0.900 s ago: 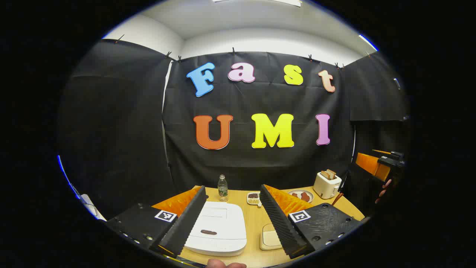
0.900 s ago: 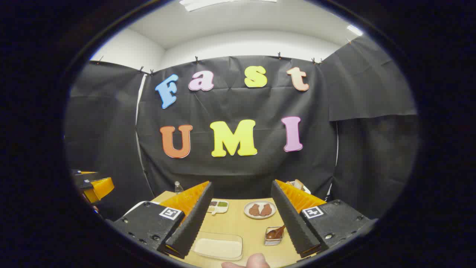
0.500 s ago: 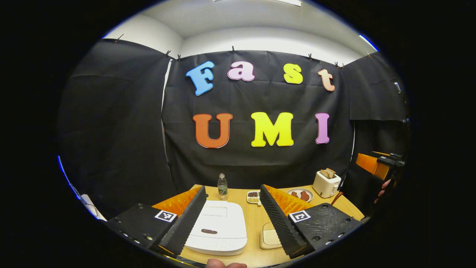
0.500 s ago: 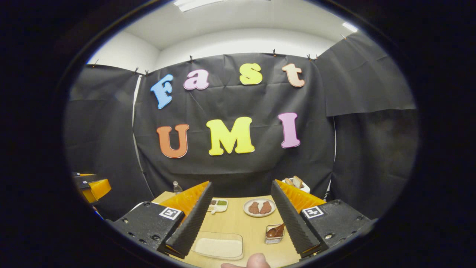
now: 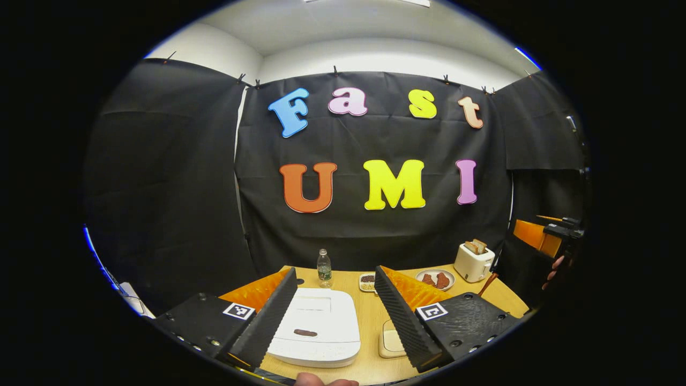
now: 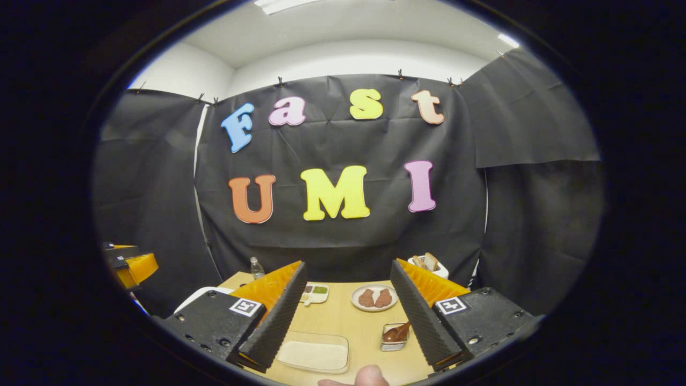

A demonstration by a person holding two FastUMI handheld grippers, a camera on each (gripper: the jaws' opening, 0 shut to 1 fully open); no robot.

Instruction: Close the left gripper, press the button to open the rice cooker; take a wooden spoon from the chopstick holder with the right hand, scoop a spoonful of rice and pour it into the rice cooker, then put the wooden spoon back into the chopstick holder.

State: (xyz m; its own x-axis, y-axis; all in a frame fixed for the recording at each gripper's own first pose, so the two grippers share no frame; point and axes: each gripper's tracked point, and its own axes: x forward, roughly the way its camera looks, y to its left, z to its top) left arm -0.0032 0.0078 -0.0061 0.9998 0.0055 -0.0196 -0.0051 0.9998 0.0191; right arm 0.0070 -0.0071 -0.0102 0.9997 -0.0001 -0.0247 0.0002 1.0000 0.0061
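Left gripper [image 5: 335, 316]: jaws wide apart, holding nothing, poised above the near edge of the bench [image 5: 370, 321]
Rice cooker [image 5: 316, 328]: white, lid shut, on the bench between the left gripper's fingers [image 5: 268, 321]
Rice tray [image 6: 313, 355]: shallow clear dish of white rice, just right of the rice cooker; seen between the fingers [image 6: 278, 321] of the right gripper [image 6: 348, 316]
Right gripper: jaws wide apart, holding nothing, above the bench right of the rice cooker
Chopstick holder [image 6: 395, 339]: small clear box well right of the rice cooker, beyond the rice tray
Wooden spoon [image 6: 397, 333]: resting in the chopstick holder, bowl end showing
Water bottle [image 5: 323, 268]: upright behind the rice cooker
Plate [image 6: 375, 298]: with two brown pieces, behind and right of the rice cooker
Toaster [image 5: 472, 261]: white, bread in slots, far right of the rice cooker, back corner of bench
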